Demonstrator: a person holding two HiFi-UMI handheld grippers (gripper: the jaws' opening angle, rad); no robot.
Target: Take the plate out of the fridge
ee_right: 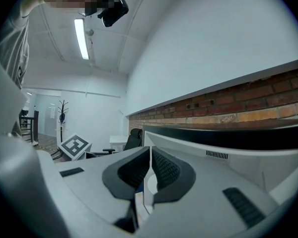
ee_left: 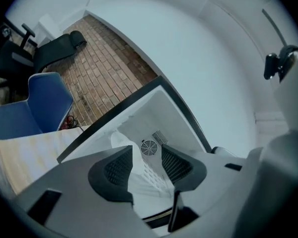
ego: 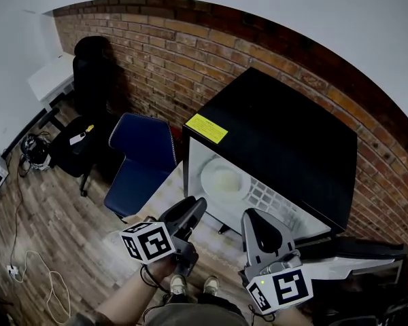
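White plate (ego: 224,180) lies in the open fridge (ego: 285,141), ahead of the spread, empty left gripper (ego: 192,208); right gripper (ego: 256,221) is pressed together.

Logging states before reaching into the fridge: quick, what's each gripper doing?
Left gripper: open, nothing between its jaws.
Right gripper: closed, holding nothing.

Left gripper (ego: 196,208) & right gripper (ego: 251,216): grey bodies, black ribbed pads (ee_left: 120,168), b/w marker cubes (ego: 148,242).
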